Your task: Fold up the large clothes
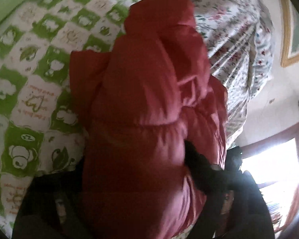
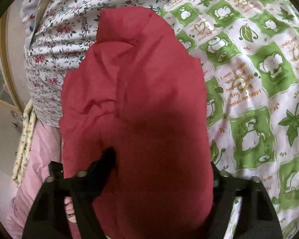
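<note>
I clamp my right tongs (image 2: 149,179) on the red puffer jacket (image 2: 133,99) at frame centre, lifting it off the green-checked quilt (image 2: 259,79) to fold; my left tongs' (image 1: 199,171) grip I cannot tell.

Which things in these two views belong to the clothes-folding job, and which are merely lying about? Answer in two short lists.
Part of the job:
red padded jacket
left gripper
right gripper, jacket bunched between its fingers

Lying about:
green-and-white patterned sheet
floral quilt
pink cloth
framed picture
</note>
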